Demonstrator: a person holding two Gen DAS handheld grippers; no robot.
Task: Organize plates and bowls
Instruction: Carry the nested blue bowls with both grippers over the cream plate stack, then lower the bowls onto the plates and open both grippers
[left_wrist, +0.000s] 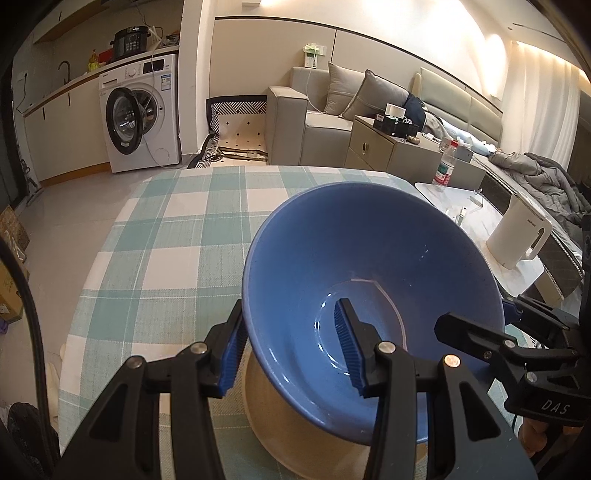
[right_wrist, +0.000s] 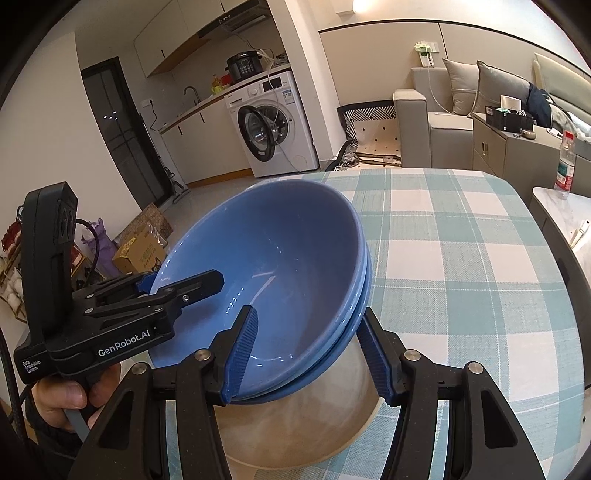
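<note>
A blue bowl (left_wrist: 369, 266) is held tilted above a beige bowl (left_wrist: 295, 424) on the checked tablecloth (left_wrist: 177, 240). In the right wrist view the blue bowl (right_wrist: 280, 258) shows as two nested blue bowls over the beige bowl (right_wrist: 314, 417). My left gripper (left_wrist: 291, 350) straddles the blue rim on its left side, one finger inside and one outside. My right gripper (right_wrist: 310, 354) straddles the rim on the opposite side, jaws wide with a gap to the outer wall. Each gripper shows in the other view, the right one (left_wrist: 476, 328) and the left one (right_wrist: 181, 284).
A white kettle (left_wrist: 517, 236) and a water bottle (left_wrist: 445, 166) stand on a marble side table at the right. A washing machine (left_wrist: 140, 118), a sofa (left_wrist: 332, 110) and a cabinet are beyond the table. Boxes (right_wrist: 144, 243) lie on the floor at the left.
</note>
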